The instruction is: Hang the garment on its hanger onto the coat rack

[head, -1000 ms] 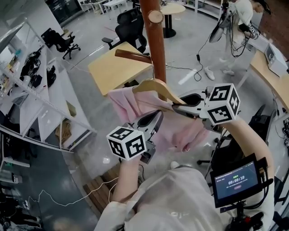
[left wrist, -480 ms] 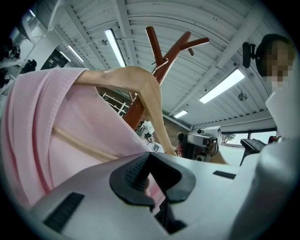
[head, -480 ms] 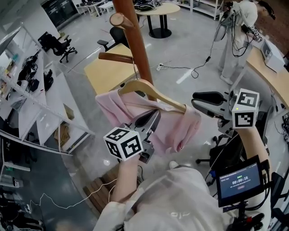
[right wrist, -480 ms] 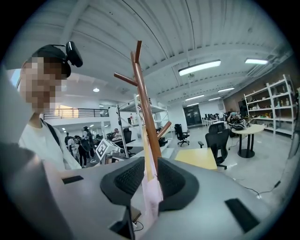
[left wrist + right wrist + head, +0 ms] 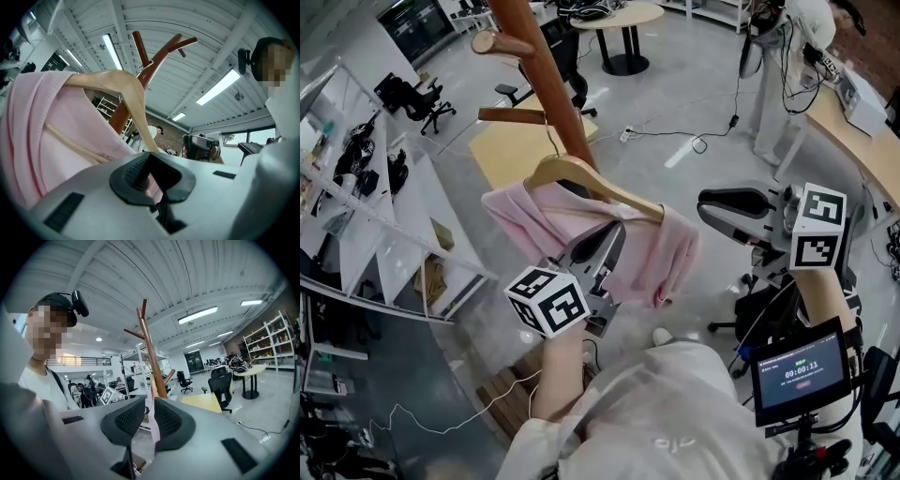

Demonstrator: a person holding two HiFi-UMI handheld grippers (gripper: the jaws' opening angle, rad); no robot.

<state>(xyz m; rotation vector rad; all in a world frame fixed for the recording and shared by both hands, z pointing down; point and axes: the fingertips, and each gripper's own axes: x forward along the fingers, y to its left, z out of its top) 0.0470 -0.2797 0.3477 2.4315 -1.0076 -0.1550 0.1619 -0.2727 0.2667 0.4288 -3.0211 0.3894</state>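
The pink garment (image 5: 673,251) hung draped over its wooden hanger (image 5: 591,178), close against the brown pole of the coat rack (image 5: 534,66). The hanger's thin wire hook (image 5: 549,141) rose to the rack's short lower peg (image 5: 511,115). I could not tell whether it sat over the peg or only beside it.

My left gripper (image 5: 612,236) reached up from below, its jaws pressed together on a fold of the pink cloth just under the hanger's arm. My right gripper (image 5: 705,206) was off to the garment's right, near its hanging edge but not touching it, and pointed left. Its jaws stood a little apart and gripped nothing. Through the gap I saw the garment edge-on, with the rack behind it.

A yellow table (image 5: 502,155) stood past the rack, with a black office chair (image 5: 422,94) and a round table (image 5: 619,14) farther off. White shelving (image 5: 384,234) lined the left side. A small screen (image 5: 799,373) sat by my right forearm. Another person (image 5: 792,56) stood at the far right on the grey floor (image 5: 675,103).
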